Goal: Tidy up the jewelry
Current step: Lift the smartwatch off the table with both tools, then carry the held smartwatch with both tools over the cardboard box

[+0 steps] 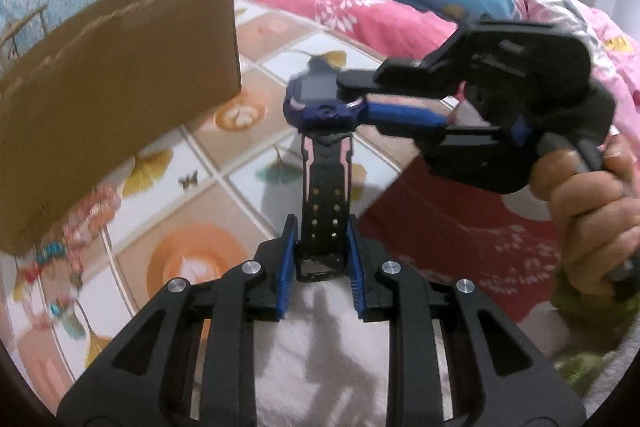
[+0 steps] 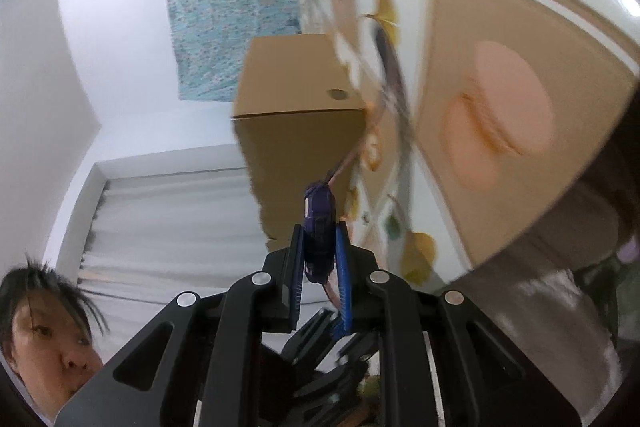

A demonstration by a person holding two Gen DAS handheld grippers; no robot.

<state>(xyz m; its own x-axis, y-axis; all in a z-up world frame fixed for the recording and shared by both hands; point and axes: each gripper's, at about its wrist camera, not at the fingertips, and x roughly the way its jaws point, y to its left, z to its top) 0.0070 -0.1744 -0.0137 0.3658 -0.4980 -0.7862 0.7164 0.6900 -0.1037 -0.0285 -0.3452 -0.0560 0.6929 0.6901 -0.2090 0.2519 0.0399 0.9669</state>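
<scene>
A cardboard box (image 1: pixel 120 75) stands open on the patterned mat (image 1: pixel 256 211), probably the watch's destination. The right gripper (image 1: pixel 356 97) clamps the smartwatch (image 1: pixel 320 99) body while the left gripper (image 1: pixel 323 259) pinches its strap end, holding it aloft, face up, strap running toward the left camera.
</scene>
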